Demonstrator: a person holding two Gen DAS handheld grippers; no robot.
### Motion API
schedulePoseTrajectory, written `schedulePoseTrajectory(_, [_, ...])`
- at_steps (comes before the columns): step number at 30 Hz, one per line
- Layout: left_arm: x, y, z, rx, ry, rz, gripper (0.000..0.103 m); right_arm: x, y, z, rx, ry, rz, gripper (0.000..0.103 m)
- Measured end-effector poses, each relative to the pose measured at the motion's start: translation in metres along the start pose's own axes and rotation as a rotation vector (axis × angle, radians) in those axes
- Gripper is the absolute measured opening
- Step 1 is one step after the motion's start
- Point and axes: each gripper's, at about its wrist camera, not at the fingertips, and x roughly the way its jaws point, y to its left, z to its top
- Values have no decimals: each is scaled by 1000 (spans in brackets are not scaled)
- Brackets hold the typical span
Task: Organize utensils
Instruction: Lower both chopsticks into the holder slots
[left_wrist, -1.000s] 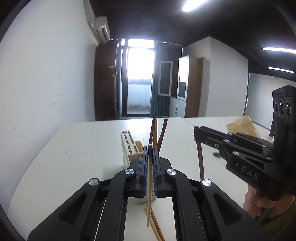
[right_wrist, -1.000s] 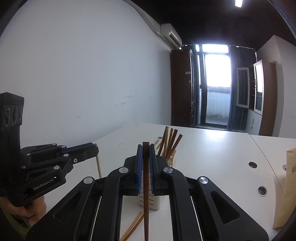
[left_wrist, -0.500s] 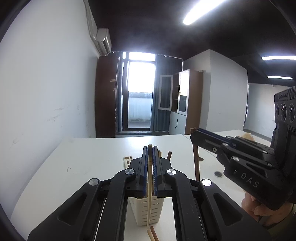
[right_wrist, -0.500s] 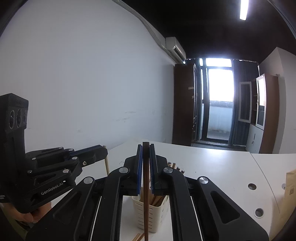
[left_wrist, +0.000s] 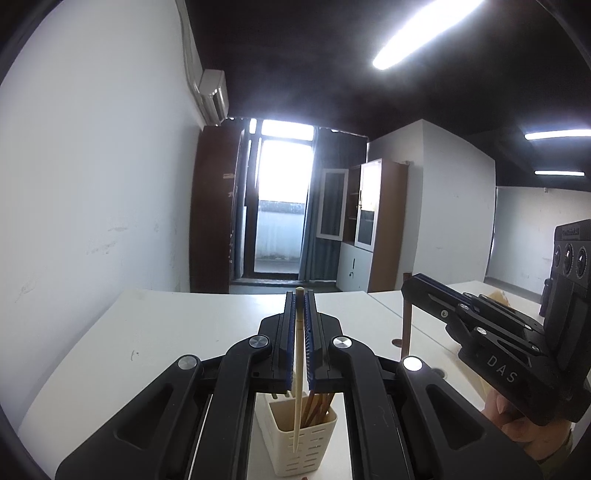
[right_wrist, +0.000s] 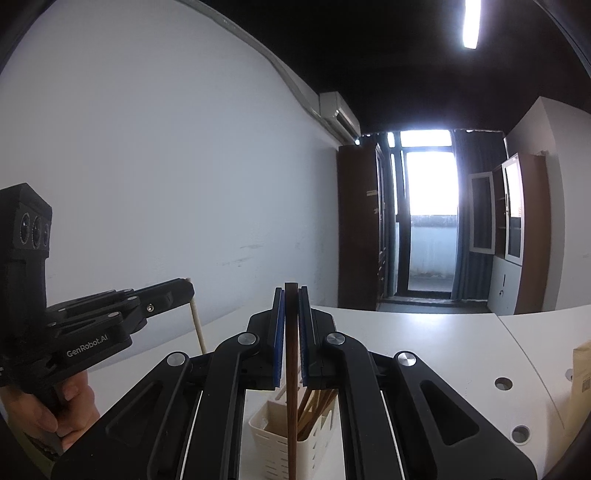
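Two grippers (both clamped), chopsticks, holder (left_wrist: 303, 443)

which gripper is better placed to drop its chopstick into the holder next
Left, probably. The left gripper holds its pale chopstick upright, tip over the white holder mouth; the right gripper's dark chopstick seems alongside.

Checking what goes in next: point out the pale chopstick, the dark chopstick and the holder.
pale chopstick (left_wrist: 297, 417), left wrist view, lower shaft below the claw
dark chopstick (right_wrist: 291, 417), right wrist view, shaft below the claw
holder (left_wrist: 314, 448), left wrist view, slotted front wall
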Motion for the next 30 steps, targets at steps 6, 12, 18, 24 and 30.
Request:
schedulePoseTrajectory(6, [3, 4, 3, -1, -18, 0, 4, -3, -2, 6, 16, -92, 0, 8])
schedulePoseTrajectory(12, [-2, 3, 0, -13, -46, 2, 4, -8, -7, 12, 42, -191, 16, 8])
schedulePoseTrajectory(18, [6, 2, 2, -17, -55, 0, 4, -13, -12, 12, 71, -290, 16, 8])
schedulePoseTrajectory(24, [23, 1, -2, -15, -32, -1, 4, 9, -19, 5, 100, -297, 10, 8])
schedulePoseTrajectory(30, [55, 7, -12, -24, 65, 14, 4, 40, -16, -11, 79, -200, -2, 8])
